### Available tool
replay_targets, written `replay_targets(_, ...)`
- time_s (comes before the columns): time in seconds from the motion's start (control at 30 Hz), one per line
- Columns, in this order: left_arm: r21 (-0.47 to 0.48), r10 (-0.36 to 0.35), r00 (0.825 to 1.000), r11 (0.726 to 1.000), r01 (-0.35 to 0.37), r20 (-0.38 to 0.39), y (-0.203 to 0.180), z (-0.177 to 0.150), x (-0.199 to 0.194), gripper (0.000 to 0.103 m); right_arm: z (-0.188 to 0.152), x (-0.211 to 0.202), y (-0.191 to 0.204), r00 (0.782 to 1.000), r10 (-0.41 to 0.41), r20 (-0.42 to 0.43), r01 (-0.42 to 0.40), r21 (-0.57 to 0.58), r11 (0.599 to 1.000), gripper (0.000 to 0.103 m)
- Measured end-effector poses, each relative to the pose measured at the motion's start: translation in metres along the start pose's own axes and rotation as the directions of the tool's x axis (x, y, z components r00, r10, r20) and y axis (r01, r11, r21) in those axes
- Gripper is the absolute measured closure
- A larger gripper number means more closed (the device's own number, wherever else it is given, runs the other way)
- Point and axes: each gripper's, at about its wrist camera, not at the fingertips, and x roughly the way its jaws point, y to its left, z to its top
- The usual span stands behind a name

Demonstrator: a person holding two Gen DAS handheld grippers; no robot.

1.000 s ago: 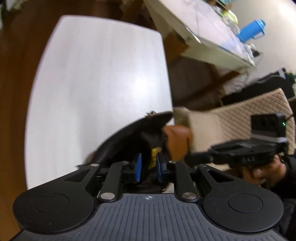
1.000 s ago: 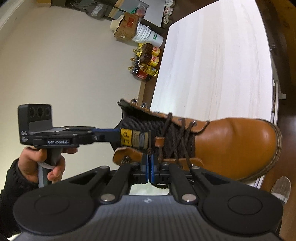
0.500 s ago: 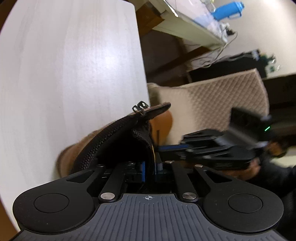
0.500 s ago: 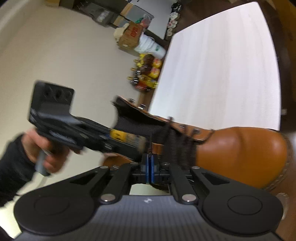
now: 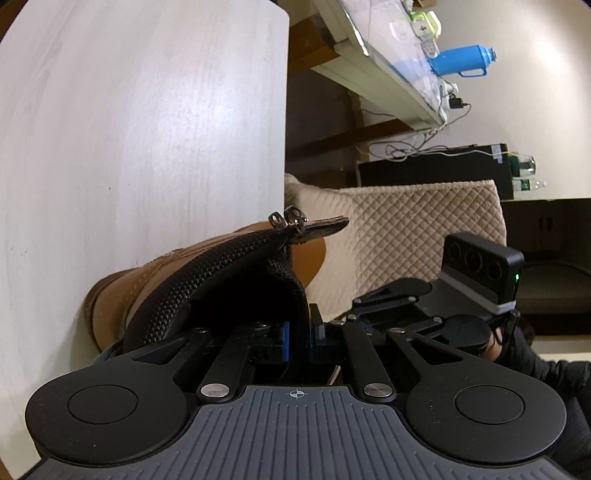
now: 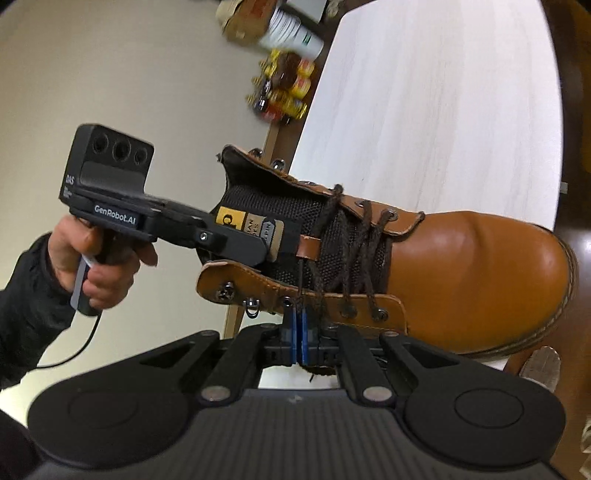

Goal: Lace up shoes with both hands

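Observation:
A tan leather boot (image 6: 461, 266) lies on the white table (image 6: 443, 110), partly laced with a dark brown lace (image 6: 351, 258). My left gripper (image 5: 298, 332) is shut on the boot's black mesh tongue (image 5: 236, 280), with the blue pads pressing on its padded edge. In the right wrist view the left gripper (image 6: 255, 247) covers part of the tongue's yellow label. My right gripper (image 6: 299, 321) is shut on a thin strand of lace (image 6: 301, 280) that runs down from the tongue's leather loop to the near eyelet flap. A hand holds each tool.
The boot's collar reaches the table's near edge (image 5: 284, 155). A quilted beige chair (image 5: 406, 229) stands just past that edge. Bottles (image 6: 284, 88) and a bucket (image 6: 295, 33) sit on the floor beyond the far corner. A blue flask (image 5: 461, 62) rests on a side desk.
My left gripper came down onto the boot's collar and its jaws closed from wide apart onto the tongue. The right gripper stayed shut on the lace and shifted slightly.

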Motion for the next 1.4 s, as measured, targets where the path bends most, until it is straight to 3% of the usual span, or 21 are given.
replay_targets(0.17,0.011,0.005,1.0,1.0,-0.005,0.006,-0.002,0.0,-0.002,0.094,0.014,0.01,0.008,0.993,-0.043,-0.11,0.035,-0.071,0.997,0.099)
replay_targets(0.33,0.031,0.016,1.0,0.999,-0.016,0.008,-0.004,0.001,-0.003,0.094,0.025,0.016,0.011,0.986,-0.056,-0.158,0.041,-0.099,0.994,0.099)
replay_targets(0.57,0.077,0.049,0.999,0.996,-0.049,0.009,-0.016,0.001,-0.003,0.094,0.027,0.012,0.014,0.98,-0.066,-0.188,0.048,-0.1,0.994,0.099)
replay_targets(0.8,0.034,0.019,1.0,0.999,-0.019,0.019,-0.012,0.0,-0.004,0.093,0.035,0.013,0.018,0.965,-0.099,-0.242,0.064,-0.148,0.987,0.099)
replay_targets(1.1,0.044,0.028,0.999,0.999,-0.03,0.034,-0.015,-0.003,-0.004,0.092,0.05,0.032,0.023,0.941,-0.123,-0.316,0.059,-0.205,0.977,0.099)
replay_targets(1.4,0.062,0.039,0.998,0.997,-0.041,0.04,-0.019,-0.004,-0.004,0.092,0.061,0.035,0.022,0.945,-0.118,-0.305,0.059,-0.194,0.979,0.099)
